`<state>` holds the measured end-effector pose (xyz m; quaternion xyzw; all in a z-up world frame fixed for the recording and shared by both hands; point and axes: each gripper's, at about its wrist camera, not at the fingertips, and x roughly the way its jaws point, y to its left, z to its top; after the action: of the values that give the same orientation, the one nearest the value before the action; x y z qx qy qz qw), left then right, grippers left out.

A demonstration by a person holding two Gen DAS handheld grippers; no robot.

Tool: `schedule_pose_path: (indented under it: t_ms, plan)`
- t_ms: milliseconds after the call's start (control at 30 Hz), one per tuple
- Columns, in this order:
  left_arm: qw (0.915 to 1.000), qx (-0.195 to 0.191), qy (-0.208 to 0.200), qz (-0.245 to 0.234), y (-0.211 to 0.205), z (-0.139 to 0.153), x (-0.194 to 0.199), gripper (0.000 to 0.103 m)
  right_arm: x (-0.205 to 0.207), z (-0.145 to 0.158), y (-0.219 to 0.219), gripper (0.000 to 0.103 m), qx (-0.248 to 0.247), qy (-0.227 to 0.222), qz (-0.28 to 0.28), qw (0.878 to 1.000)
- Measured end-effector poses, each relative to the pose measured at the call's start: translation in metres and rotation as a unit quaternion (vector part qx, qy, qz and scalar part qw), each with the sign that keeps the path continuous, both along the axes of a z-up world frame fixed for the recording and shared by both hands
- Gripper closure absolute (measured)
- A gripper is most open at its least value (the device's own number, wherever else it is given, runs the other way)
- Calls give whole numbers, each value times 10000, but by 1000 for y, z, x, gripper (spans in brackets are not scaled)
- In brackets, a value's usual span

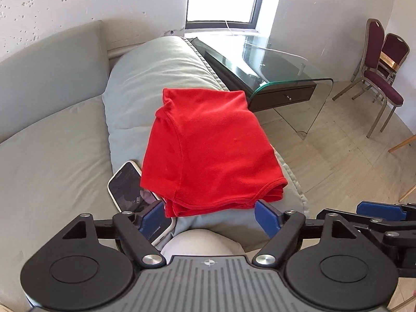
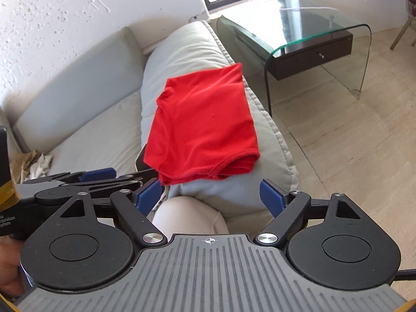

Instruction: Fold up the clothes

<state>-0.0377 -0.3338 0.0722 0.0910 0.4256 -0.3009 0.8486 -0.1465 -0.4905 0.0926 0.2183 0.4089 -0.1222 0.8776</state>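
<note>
The left gripper (image 1: 210,215) has two blue, flat-padded fingers (image 1: 265,217) on black link bars, pinned with silver screws to round black discs, behind a ribbed grey plate bearing a small crosshair mark. The right gripper (image 2: 212,197) is built alike, with blue fingers (image 2: 270,196), black links and a braided black cable at its right edge. Bare skin of the person's left hand (image 2: 9,267) shows beside a black handle with white lettering and a yellow band.
</note>
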Motion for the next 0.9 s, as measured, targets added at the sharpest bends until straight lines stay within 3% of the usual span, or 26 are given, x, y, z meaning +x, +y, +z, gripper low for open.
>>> schedule_pose_path:
  t_ms: [400,900]
  plan:
    - [9997,-1,-226,-16,2,21,-25,15,-31,33,16,18,-408,40,-91,9991]
    - [9998,92,-177,-48,-2,12,-26,13,-31,27,15,18,-381,124,-204,9990]
